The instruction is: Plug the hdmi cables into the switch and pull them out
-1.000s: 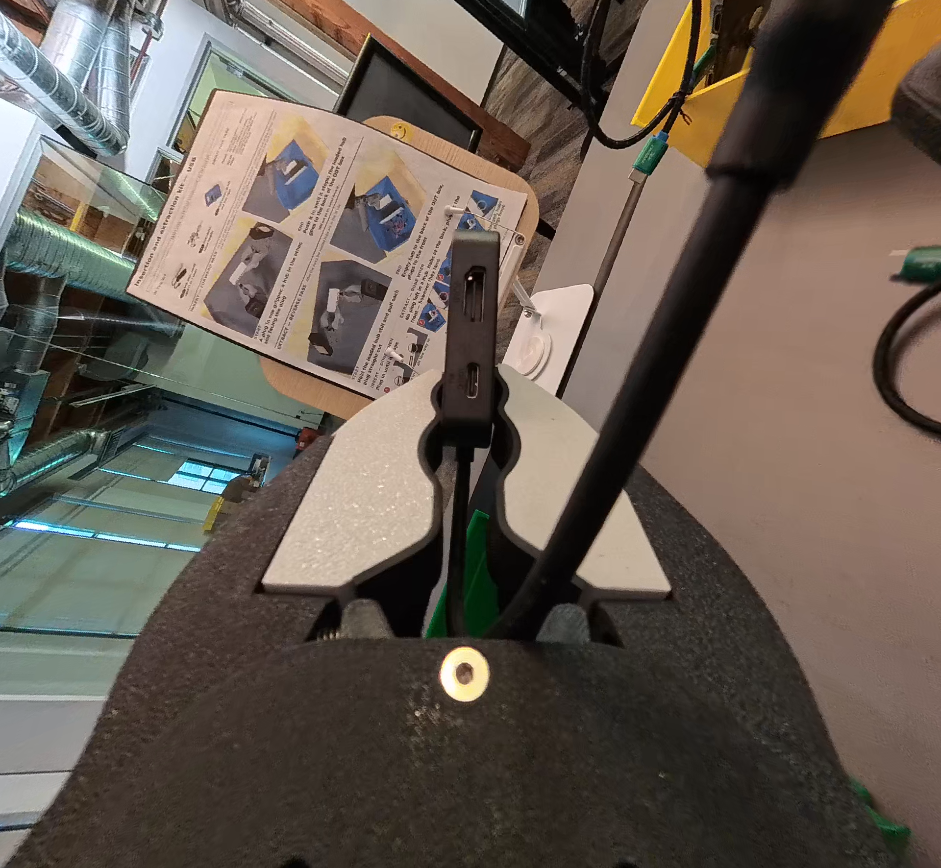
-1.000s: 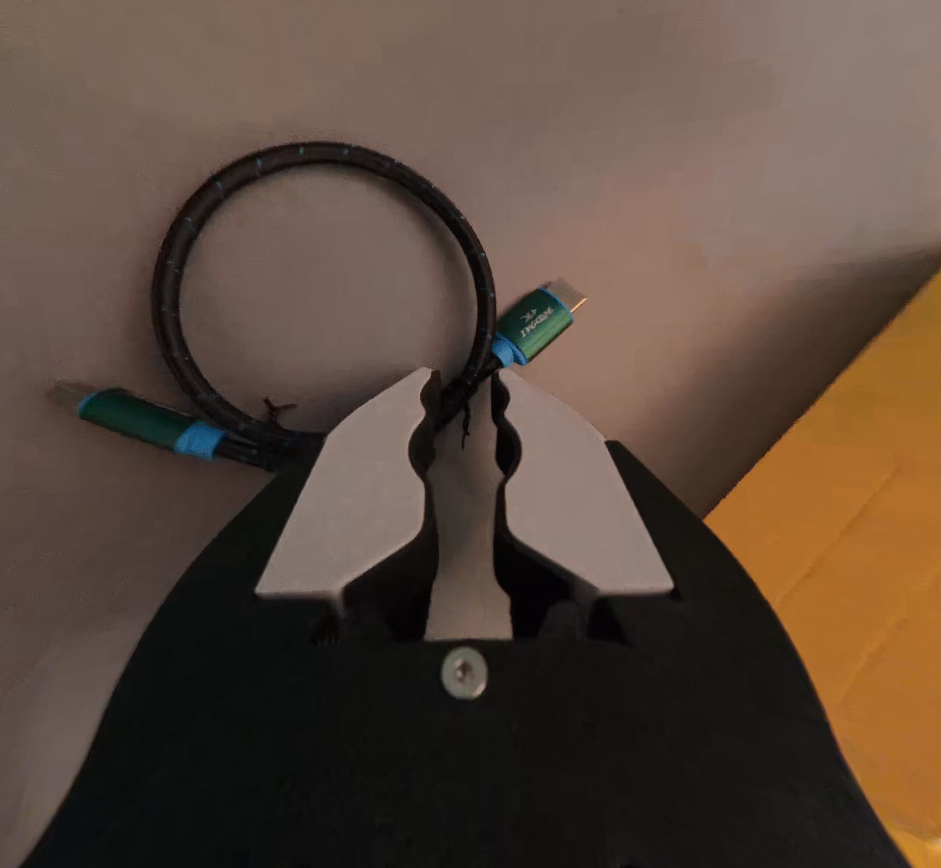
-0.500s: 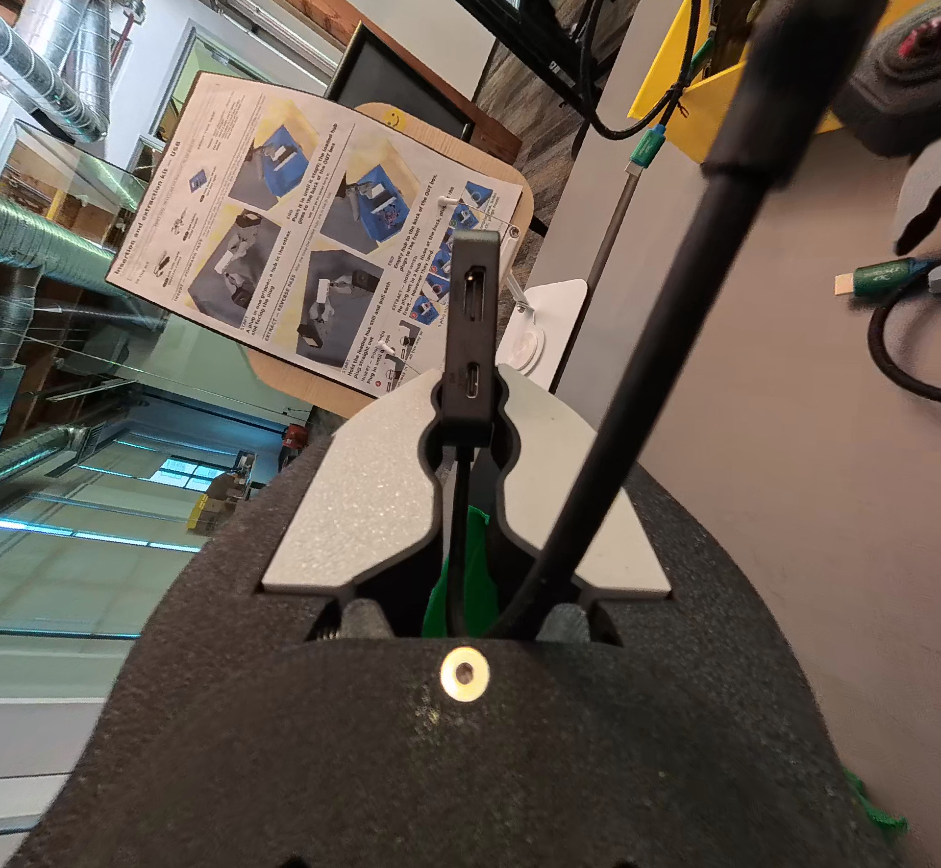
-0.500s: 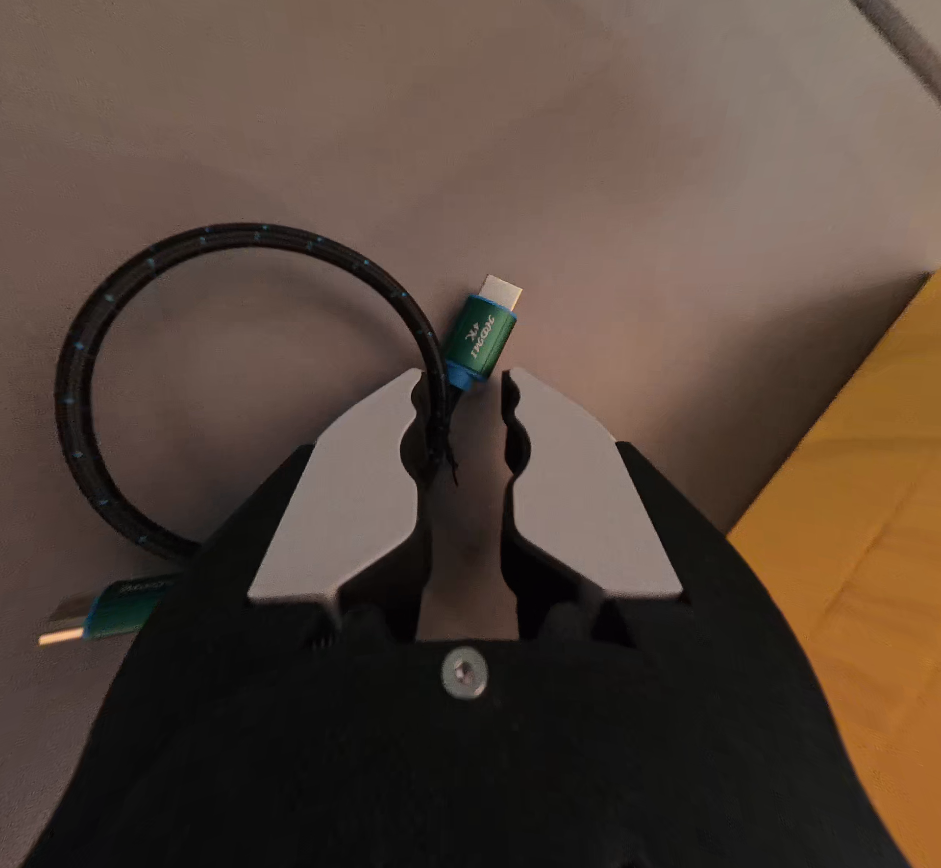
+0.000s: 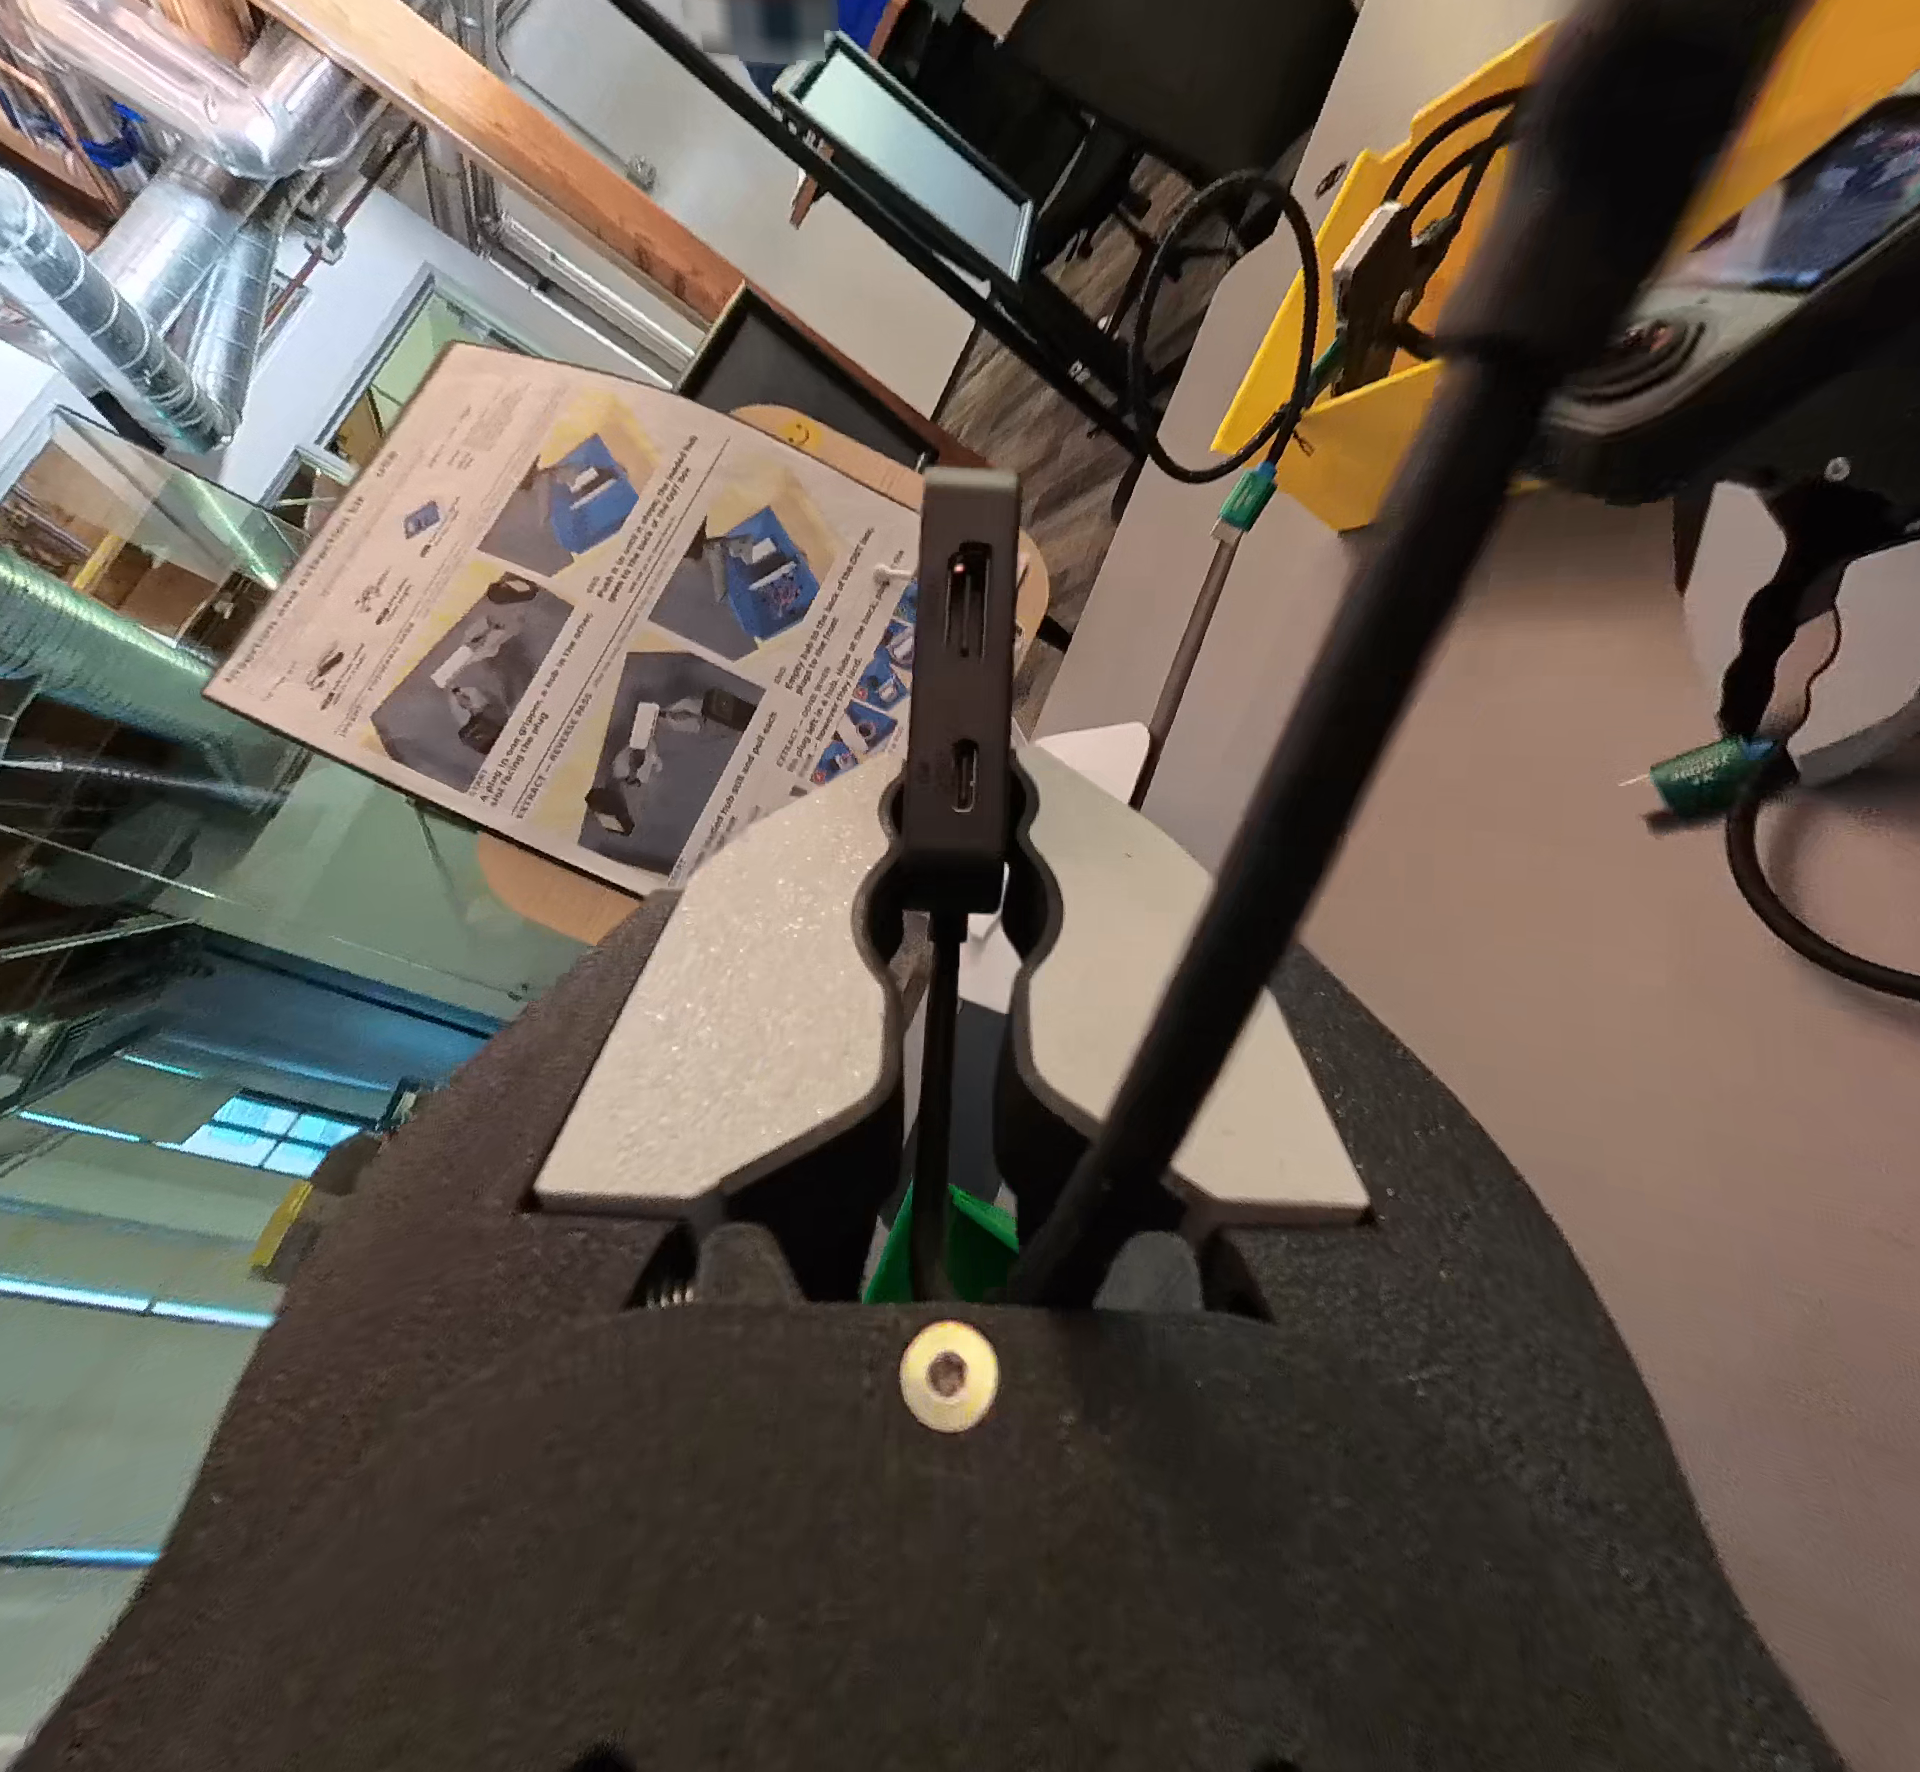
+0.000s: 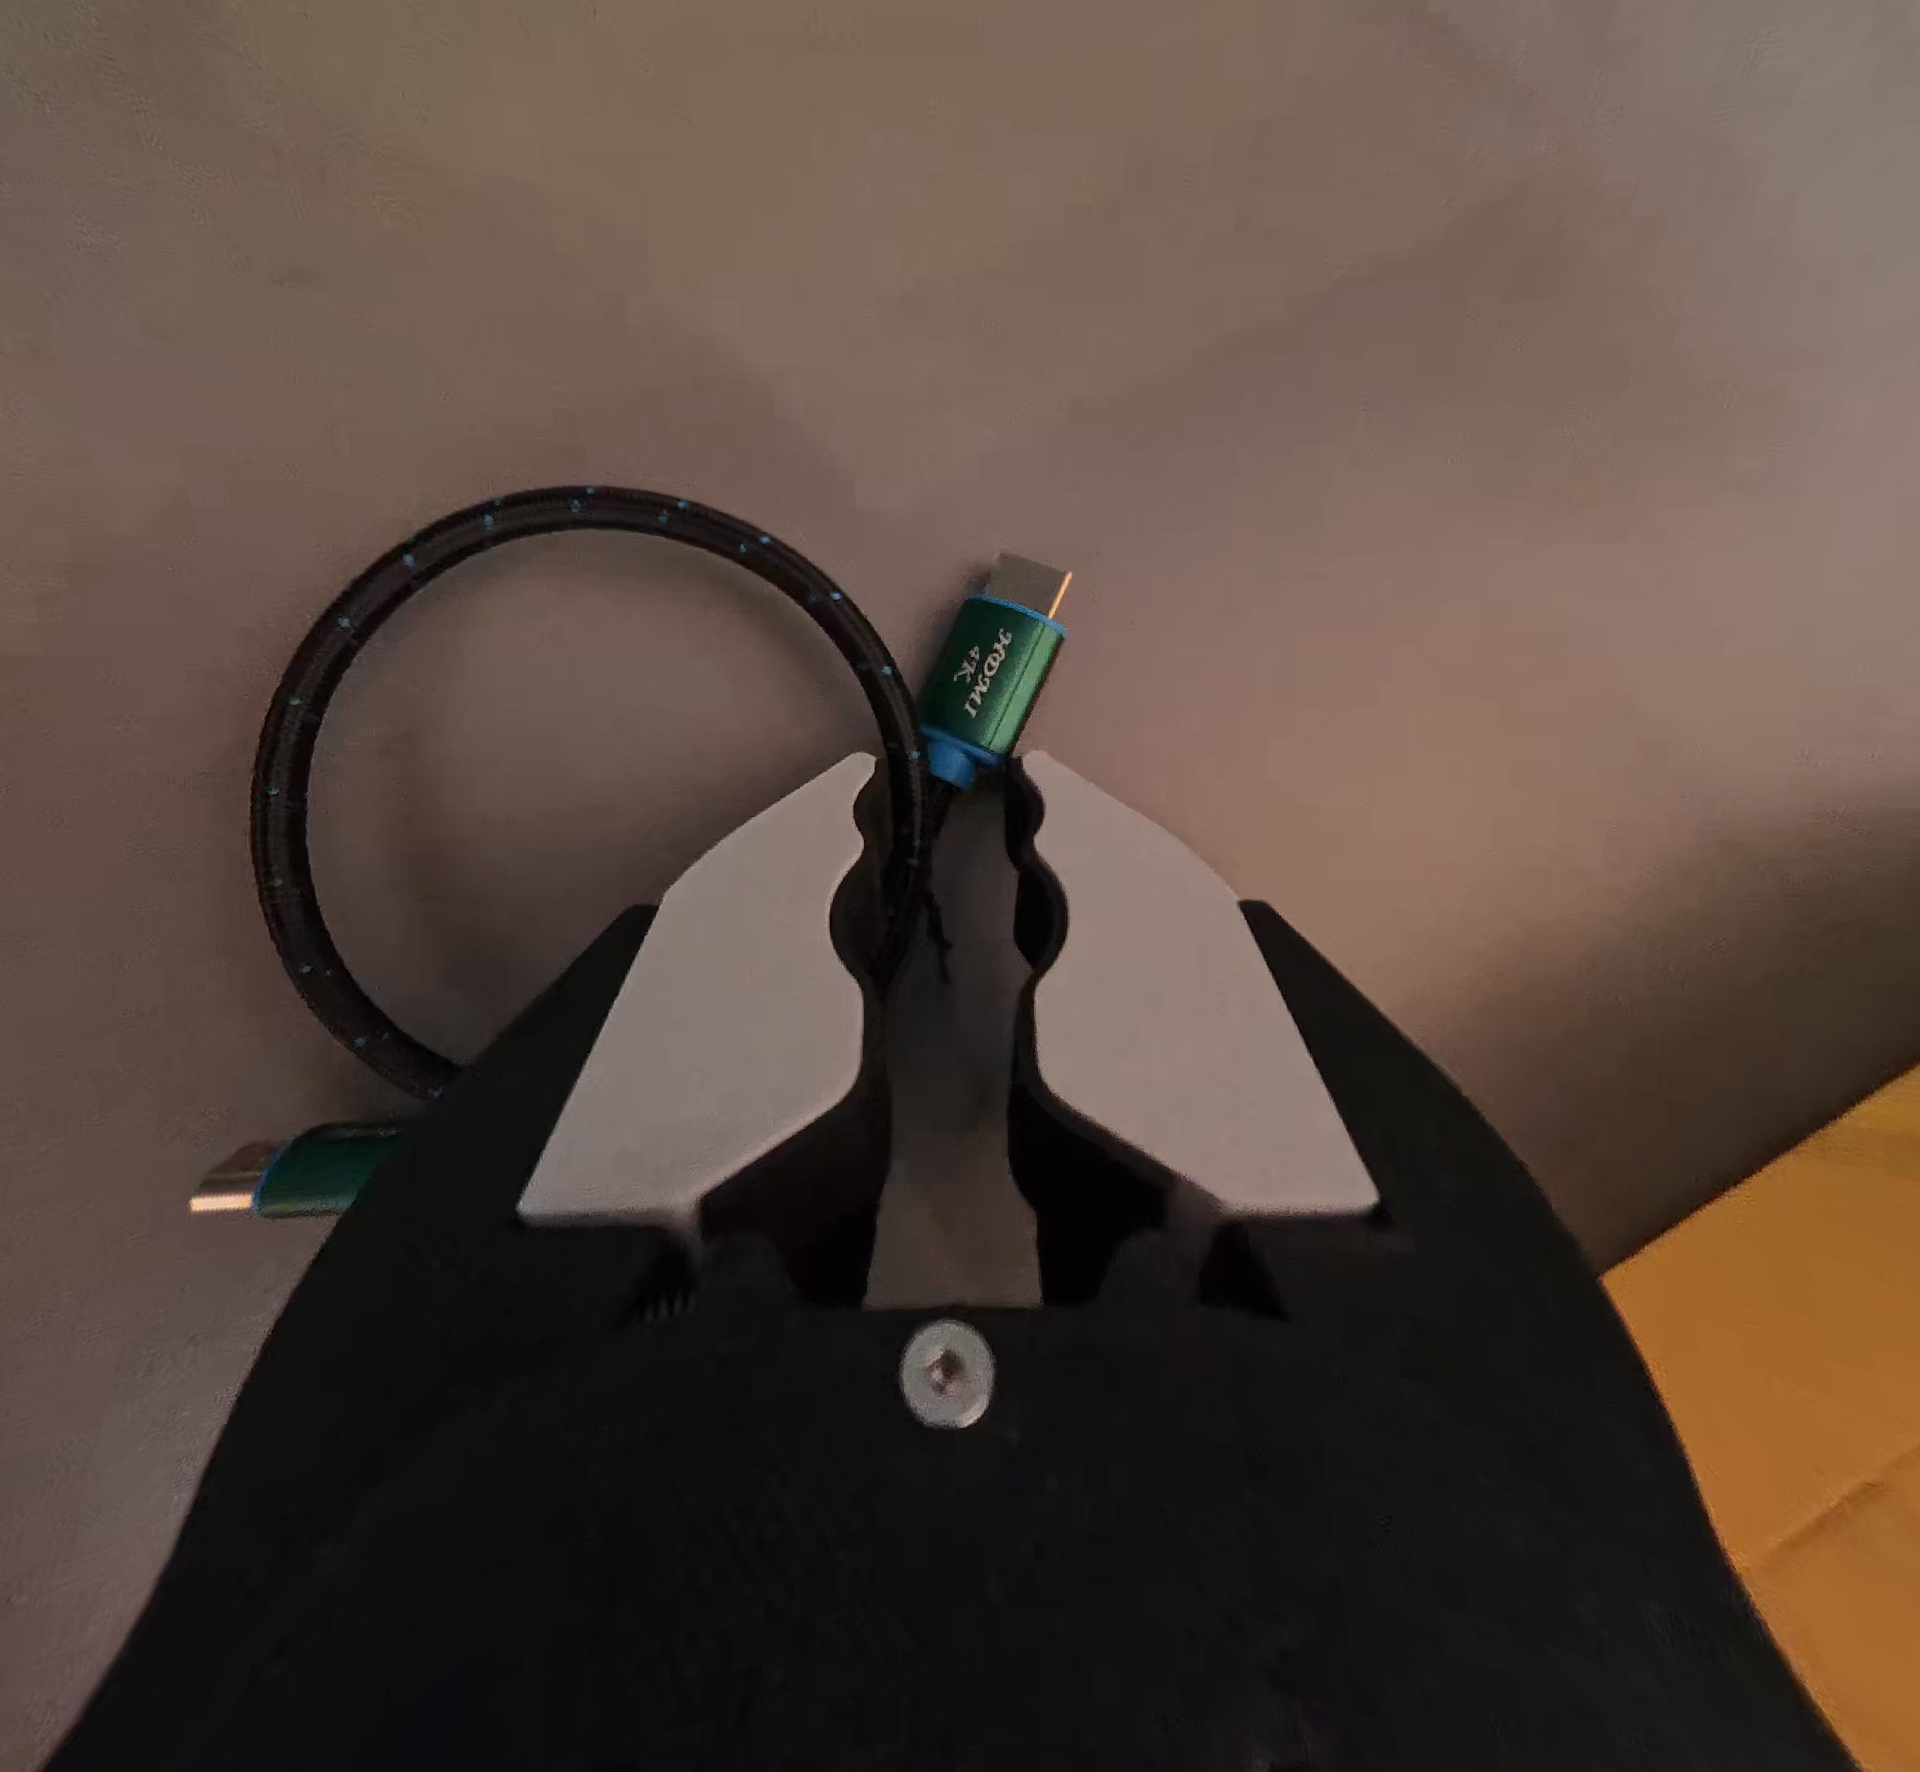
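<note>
Left gripper [image 5: 951, 829] is clamped on the black switch [image 5: 964, 662]. Only the right wrist view shows right gripper [image 6: 940, 766] parted around the cable [image 6: 312, 756] behind its green plug [image 6: 995, 683].

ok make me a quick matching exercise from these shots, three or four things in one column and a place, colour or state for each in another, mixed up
Things:
1. switch
2. cable plug
3. braided cable
4. box

Descriptions:
A. yellow, at the lower right edge
B. clamped in the left gripper
C. green shell, just past the right gripper tips
D. coiled in a loop on the grey table

Pairs: 1-B, 2-C, 3-D, 4-A
</note>
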